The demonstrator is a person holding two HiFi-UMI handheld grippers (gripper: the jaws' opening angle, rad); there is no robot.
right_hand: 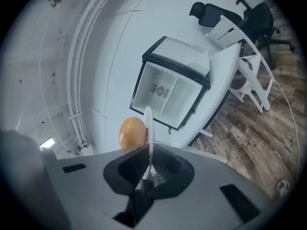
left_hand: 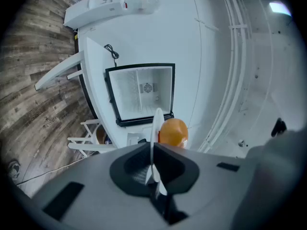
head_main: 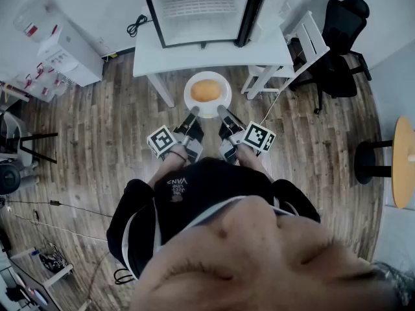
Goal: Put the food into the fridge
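Though nearly closed, pinching the near rim of 1 white plate (head_main: 192, 100) from 2 sides: left gripper (head_main: 193, 113) at the rim's left, right gripper (head_main: 222, 111) at its right, jaws of each pressed onto the thin edge. Holding the plate about level above the wooden floor (head_main: 97, 128). Carrying 1 round orange food (head_main: 206, 90) at the plate's middle, not yet in the fridge (head_main: 201, 11). Farther on, facing a white table (head_main: 214, 60) bearing that fridge, door open, interior white. Right of the table, 1 white chair (head_main: 310, 34) and 1 black office chair (head_main: 340, 44).
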